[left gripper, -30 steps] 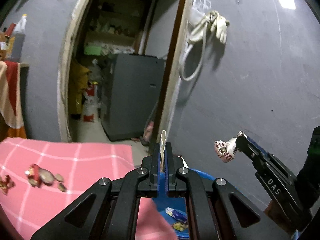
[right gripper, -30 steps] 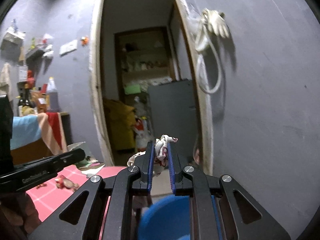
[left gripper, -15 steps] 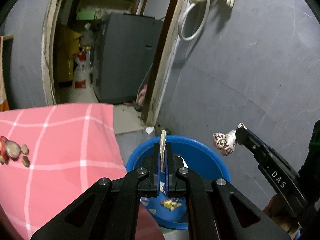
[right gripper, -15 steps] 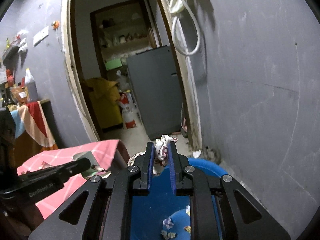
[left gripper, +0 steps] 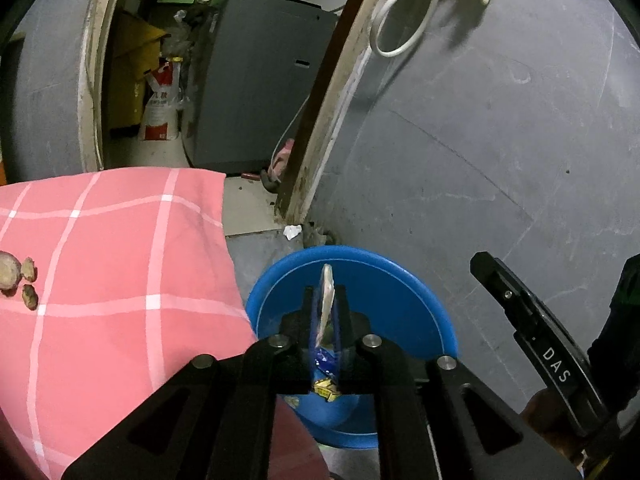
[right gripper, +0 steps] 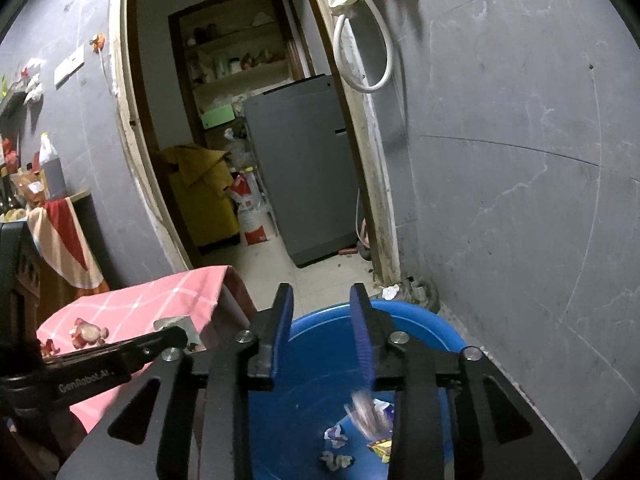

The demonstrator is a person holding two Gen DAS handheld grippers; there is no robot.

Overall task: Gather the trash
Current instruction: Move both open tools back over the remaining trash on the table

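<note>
Trash (right gripper: 366, 414) above blue basin (right gripper: 420, 320), beside pink cloth (left gripper: 112, 264)

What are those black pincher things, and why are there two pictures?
A person holds one grabbing tool in each hand, and each tool carries a camera looking along its fingers. That gives two pictures. The left tool pinches a flat wrapper above a blue tub. The right tool is open over the same tub, with a blurry scrap below it and crumpled trash at the bottom. Beside the tub is a table with a pink checked cloth and some scraps on it.
</note>
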